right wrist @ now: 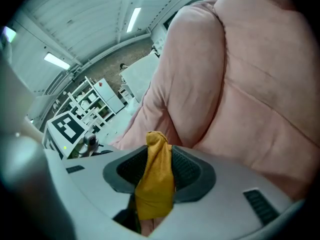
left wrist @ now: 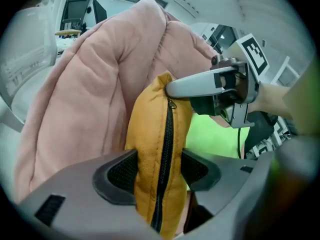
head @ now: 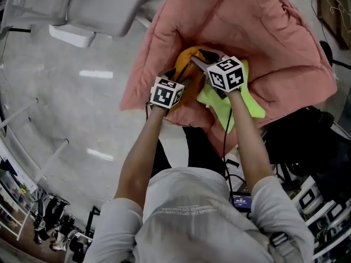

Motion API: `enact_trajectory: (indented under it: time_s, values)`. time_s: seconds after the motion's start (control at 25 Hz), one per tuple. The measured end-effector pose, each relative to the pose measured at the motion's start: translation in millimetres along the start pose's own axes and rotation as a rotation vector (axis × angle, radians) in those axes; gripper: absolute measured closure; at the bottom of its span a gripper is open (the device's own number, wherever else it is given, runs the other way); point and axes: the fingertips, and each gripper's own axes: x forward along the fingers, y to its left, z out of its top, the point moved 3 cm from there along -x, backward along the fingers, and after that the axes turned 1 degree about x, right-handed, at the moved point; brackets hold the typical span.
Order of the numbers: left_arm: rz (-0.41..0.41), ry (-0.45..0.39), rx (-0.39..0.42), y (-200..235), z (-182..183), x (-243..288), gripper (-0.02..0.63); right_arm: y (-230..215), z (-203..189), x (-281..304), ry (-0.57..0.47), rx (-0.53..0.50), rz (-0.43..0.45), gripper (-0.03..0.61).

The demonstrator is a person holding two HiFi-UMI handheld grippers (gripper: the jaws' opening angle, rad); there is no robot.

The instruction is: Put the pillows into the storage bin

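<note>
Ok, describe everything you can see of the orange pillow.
The orange pillow is mustard, suede-like, with a black zipper down one edge. It is held on edge against the pink cushion, beside a green pillow. The left gripper clamps its zipper edge; the right gripper pinches one corner.

Glossy grey concrete floor (head: pixel 71 108) on the left, white metal shelving racks (right wrist: pixel 95 99) far, black equipment pile (head: pixel 310 136) near right.

Bright, even overhead strip light (right wrist: pixel 134 19); glare on floor (head: pixel 96 74); fisheye edges dark, foreground blurred.
</note>
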Motion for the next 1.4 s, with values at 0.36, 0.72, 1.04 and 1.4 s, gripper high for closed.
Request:
enact_trajectory:
  time_s: [0.36,0.72,1.04,1.4]
  values:
    - [-0.100,-0.055,0.112,-23,27,-64,0.347,48,35,-59,-0.149,0.014,-0.120,0.416]
    - [-0.194,-0.169,0.274,-55,37,-167,0.340,152,74,-130,-0.295,-0.054,-0.291,0.415]
    - [-0.269,-0.239,0.462,-96,24,-264,0.341,259,76,-198,-0.423,-0.120,-0.480,0.423]
    - [-0.384,-0.169,0.733,-194,-33,-309,0.341,330,-15,-295,-0.629,0.025,-0.657,0.428]
